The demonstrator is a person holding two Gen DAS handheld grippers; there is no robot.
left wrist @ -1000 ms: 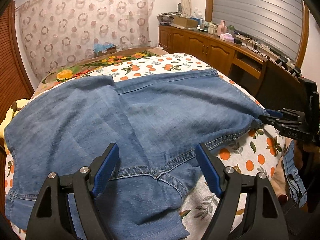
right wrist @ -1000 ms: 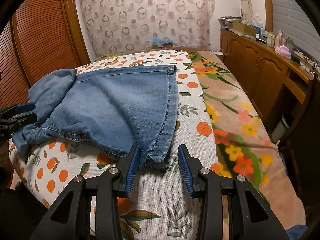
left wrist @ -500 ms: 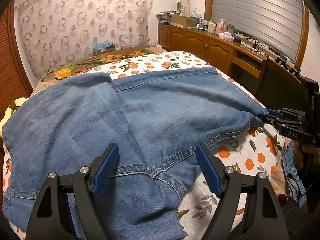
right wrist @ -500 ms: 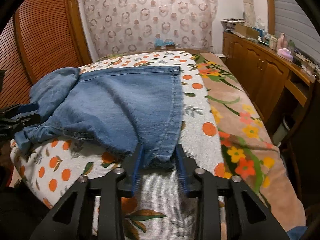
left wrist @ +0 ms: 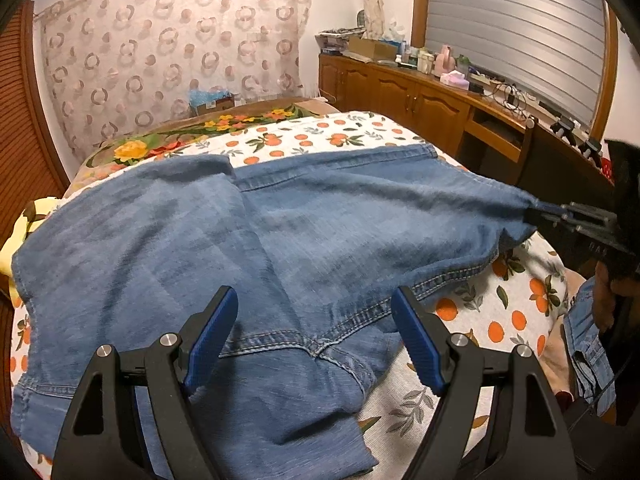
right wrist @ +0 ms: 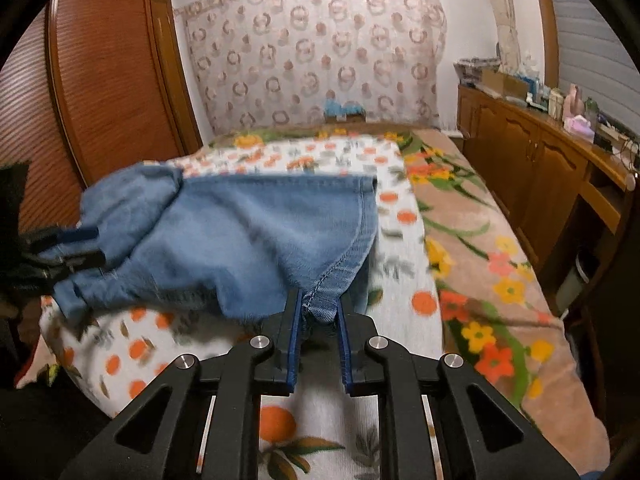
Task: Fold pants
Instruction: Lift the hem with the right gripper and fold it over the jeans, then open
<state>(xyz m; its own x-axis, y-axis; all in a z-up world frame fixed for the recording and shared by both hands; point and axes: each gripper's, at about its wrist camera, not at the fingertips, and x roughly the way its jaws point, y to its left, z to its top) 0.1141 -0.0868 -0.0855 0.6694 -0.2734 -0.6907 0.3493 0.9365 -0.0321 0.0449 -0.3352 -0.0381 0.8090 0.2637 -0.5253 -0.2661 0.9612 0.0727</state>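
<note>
The blue denim pants (left wrist: 280, 248) lie spread on the bed's orange-print sheet (left wrist: 500, 312). My left gripper (left wrist: 314, 332) is open, its blue pads either side of the crotch seam at the near edge, holding nothing. My right gripper (right wrist: 318, 312) is shut on a corner of the pants (right wrist: 260, 232) and lifts it off the sheet. In the left wrist view the right gripper (left wrist: 560, 218) shows at the right, pinching the raised denim corner. In the right wrist view the left gripper (right wrist: 76, 244) shows at the far left by the bunched denim.
A flowered blanket (right wrist: 480, 248) covers the bed's right side. A wooden cabinet (right wrist: 540, 168) with clutter runs along the right wall. A wooden wardrobe (right wrist: 108, 88) stands at the left. A patterned curtain (left wrist: 172, 52) hangs behind the bed.
My right gripper closed on the pants' corner and lifted it, pulling the denim taut. My left gripper stayed open and edged slightly forward over the crotch seam.
</note>
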